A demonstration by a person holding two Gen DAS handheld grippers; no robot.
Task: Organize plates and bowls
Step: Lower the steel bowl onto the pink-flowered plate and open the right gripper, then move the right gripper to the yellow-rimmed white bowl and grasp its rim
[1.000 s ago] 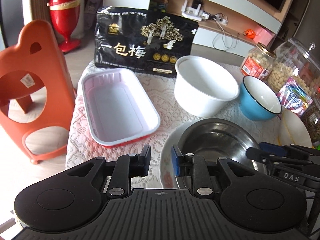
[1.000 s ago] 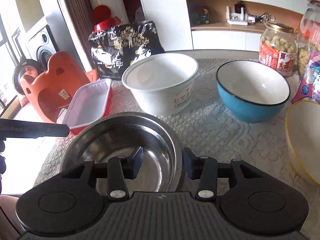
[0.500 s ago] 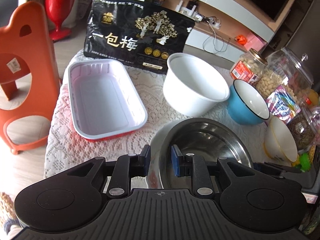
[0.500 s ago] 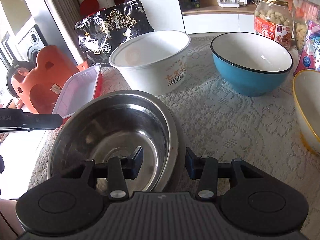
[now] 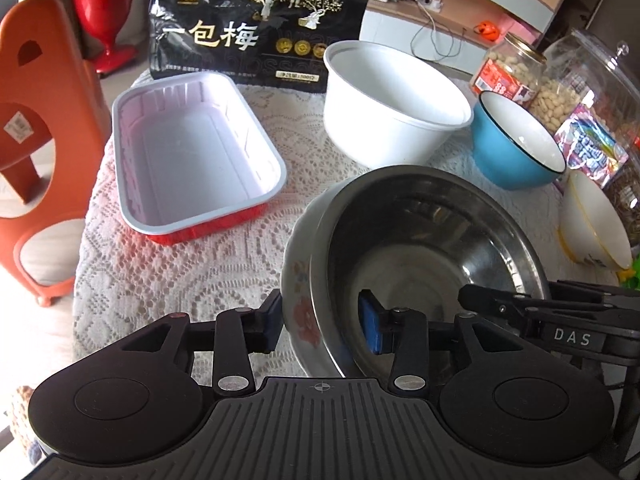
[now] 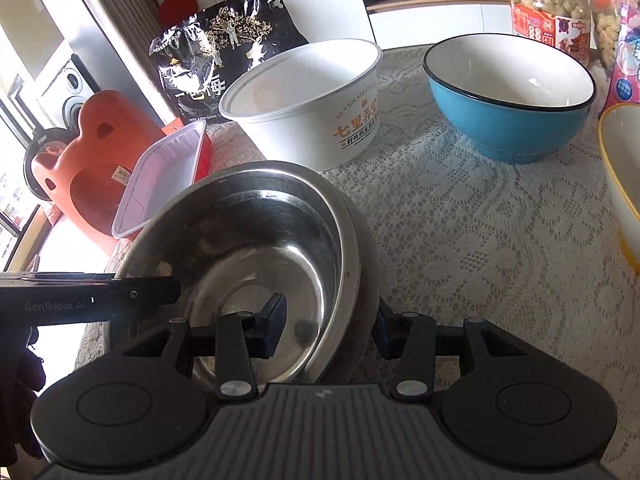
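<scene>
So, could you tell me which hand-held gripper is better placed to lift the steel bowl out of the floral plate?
Probably the right hand-held gripper: its fingers straddle the steel bowl rim, while the left hand-held gripper spans the floral plate edge too.

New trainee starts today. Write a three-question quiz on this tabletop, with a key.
1. True or false: the steel bowl sits inside the floral plate.
2. Multiple choice. Which dish stands directly between the white plastic tray and the blue bowl? A) a glass cup B) the white paper bowl C) a frying pan
3. Fill in: each finger pair of the left gripper and the right gripper straddles the rim of the ____.

Key:
1. True.
2. B.
3. Stacked steel bowl and plate: one finger inside the bowl, one outside the plate. The jaws are apart, not visibly clamped.
</scene>
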